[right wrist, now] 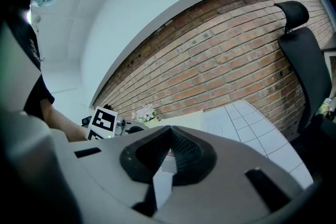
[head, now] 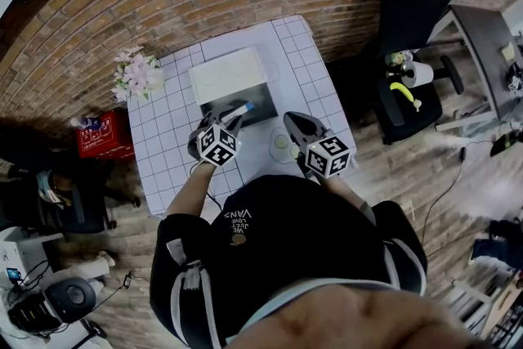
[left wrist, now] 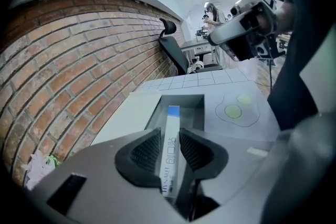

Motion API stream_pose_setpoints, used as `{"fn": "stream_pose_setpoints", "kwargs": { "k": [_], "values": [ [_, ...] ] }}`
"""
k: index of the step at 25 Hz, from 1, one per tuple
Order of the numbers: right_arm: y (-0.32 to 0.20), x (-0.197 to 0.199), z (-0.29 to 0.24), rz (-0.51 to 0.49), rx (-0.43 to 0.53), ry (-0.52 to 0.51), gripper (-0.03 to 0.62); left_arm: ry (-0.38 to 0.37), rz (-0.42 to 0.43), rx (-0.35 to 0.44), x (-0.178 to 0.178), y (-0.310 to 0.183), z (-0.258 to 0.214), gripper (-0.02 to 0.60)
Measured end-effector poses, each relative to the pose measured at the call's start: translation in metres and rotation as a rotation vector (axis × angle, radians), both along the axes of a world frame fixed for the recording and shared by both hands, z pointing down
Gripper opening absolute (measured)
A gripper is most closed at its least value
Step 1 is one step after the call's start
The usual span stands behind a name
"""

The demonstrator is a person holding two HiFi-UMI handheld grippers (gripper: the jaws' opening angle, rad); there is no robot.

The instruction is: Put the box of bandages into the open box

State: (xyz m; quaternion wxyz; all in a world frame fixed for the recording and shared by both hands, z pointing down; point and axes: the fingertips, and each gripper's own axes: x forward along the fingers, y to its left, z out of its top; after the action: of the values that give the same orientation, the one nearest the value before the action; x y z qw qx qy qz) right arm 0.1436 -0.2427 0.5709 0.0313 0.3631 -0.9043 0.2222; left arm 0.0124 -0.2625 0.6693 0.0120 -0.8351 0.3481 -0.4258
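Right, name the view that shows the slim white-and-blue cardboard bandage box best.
The left gripper view: the slim white-and-blue cardboard bandage box stands edge-on, clamped in the left claw, print showing, blue end toward the open grey box. The head view shows only its tip past that claw. The right gripper view does not show it.

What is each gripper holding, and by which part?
The left gripper clamps the box of bandages by its broad faces, at its near end. The right gripper is shut, empty.
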Motion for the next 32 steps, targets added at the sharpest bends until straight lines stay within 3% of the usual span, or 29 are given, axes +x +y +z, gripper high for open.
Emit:
{"fn": "stream_pose_setpoints", "kwargs": {
  "k": [4, 14, 32],
  "values": [
    [0.002, -0.001, 0.0, -0.005, 0.005, -0.001, -0.006, 0.023, 0.004, 0.011, 0.006, 0.003, -0.007, 0.103],
    [0.002, 0.001, 0.001, -0.001, 0.002, -0.001, -0.006, -0.028, 0.0, -0.033, 0.001, 0.008, 0.016, 0.104],
    [0.005, -0.004, 0.003, 0.013, -0.007, 0.01, -0.006, 0.004, -0.007, -0.034, -0.006, 0.003, 0.016, 0.104]
  ]
}}
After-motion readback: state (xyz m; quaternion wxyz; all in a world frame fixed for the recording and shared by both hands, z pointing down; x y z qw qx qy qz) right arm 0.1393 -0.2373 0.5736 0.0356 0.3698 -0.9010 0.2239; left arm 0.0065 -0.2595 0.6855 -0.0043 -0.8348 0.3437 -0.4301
